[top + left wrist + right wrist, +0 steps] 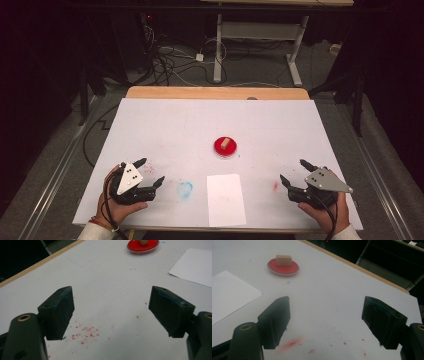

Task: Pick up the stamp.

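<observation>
A small wooden block (226, 143) lies on a round red pad in a shallow dish (224, 147) near the middle of the table. A white sheet of paper (226, 199) lies toward the front edge below it. My left gripper (150, 171) rests at the front left, open and holding nothing. At the front right my right gripper (293, 172) is also open with nothing in it. The left gripper view has the red dish (143, 246) far ahead and the paper (192, 266) to its right. The right gripper view has the block (284, 260) on the dish (283, 268), with the paper (229, 295) at left.
The white table cover (175, 125) carries a blue smudge (184, 190), red specks (85, 333) under the left gripper and a red smear (292, 343) under the right one. A wooden table edge (215, 92) runs along the back. Cables and a desk frame (255, 45) stand on the floor beyond.
</observation>
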A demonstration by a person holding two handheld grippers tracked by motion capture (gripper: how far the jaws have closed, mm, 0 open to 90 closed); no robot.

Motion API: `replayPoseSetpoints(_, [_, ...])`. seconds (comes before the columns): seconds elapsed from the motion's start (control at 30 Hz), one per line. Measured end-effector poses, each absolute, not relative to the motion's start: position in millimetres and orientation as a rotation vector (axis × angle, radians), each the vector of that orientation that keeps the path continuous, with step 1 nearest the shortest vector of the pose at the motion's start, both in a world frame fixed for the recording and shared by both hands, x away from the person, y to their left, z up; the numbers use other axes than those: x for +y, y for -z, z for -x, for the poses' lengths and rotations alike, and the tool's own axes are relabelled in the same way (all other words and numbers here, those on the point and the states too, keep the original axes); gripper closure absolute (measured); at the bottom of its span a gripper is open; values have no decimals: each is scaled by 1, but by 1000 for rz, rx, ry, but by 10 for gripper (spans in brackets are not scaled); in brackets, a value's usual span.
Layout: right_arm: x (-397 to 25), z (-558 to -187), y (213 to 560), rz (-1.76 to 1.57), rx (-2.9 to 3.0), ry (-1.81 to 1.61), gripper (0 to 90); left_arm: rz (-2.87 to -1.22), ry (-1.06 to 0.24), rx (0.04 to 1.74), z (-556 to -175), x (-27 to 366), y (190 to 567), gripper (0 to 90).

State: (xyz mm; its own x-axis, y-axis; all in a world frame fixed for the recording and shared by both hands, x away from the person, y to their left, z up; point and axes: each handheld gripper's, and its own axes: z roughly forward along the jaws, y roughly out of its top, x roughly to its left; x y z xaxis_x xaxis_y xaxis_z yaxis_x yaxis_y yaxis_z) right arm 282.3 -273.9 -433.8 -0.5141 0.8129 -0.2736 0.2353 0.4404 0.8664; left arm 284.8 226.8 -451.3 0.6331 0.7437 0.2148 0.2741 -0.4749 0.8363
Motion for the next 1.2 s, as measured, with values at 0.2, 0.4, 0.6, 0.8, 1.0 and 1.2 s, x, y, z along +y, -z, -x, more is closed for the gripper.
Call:
replayPoseSetpoints(0.2, [-273,-283,433,-873,1994,-1046,229,-2053,-706,815,-285,226,454,200])
replayPoseSetpoints(0.4, [-270,-285,436,-865,2029,-1042,261,-2055,-714,798,-286,225,453,200])
replayPoseSetpoints(0.6, [-268,-284,434,-857,2061,-1071,275,-2063,-713,792,-284,225,454,200])
replayPoseSetpoints(0.8, [-262,-288,431,-838,2074,-1073,277,-2062,-711,802,-284,226,455,200])
replayPoseSetpoints(1.0, [-257,-294,427,-840,2072,-1094,287,-2062,-695,820,-284,227,456,199])
replayPoseSetpoints(1.2, [-252,-301,423,-832,2074,-1107,285,-2063,-686,836,-284,230,458,200])
